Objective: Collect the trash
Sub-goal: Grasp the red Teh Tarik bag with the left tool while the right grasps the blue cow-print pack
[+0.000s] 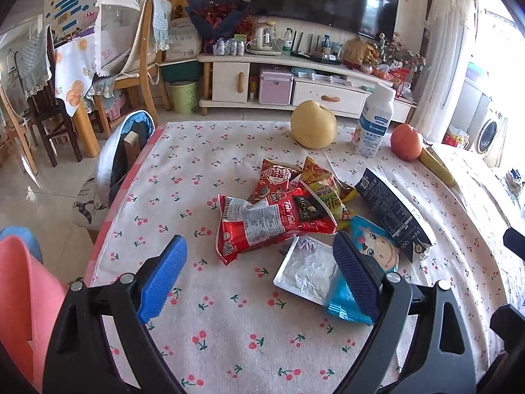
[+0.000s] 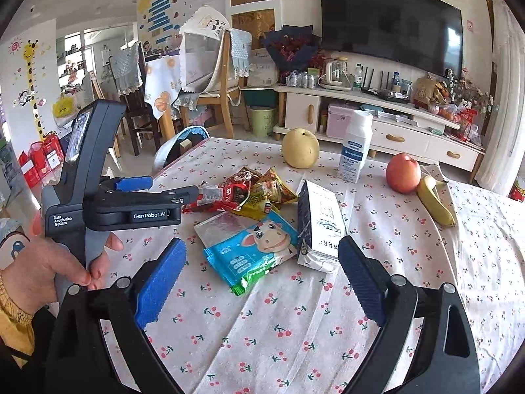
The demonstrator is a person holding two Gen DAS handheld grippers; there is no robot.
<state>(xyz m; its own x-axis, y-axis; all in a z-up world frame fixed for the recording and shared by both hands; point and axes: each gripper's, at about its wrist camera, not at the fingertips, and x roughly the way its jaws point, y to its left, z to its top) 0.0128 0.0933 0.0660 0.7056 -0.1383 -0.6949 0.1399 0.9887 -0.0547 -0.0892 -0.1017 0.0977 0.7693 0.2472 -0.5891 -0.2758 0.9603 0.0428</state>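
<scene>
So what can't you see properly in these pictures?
- Banana: left wrist view, mostly behind the apple.
- Blue wrapper: left wrist view, partly behind the left tool's finger.
- Red packet: right wrist view, one end hidden by the left tool.
- Wrapper print: too small to read.
- Bin: not shown in either view.

Black left gripper [image 2: 170,187] marked GenRobot.AI, blue pads; yellow sleeve [image 2: 13,321].

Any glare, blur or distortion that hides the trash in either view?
Left wrist view: window glare whitens the right edge, fisheye bends the table, wrappers sharp. Right wrist view: same curvature, even daylight, wrappers clear, no blur.
</scene>
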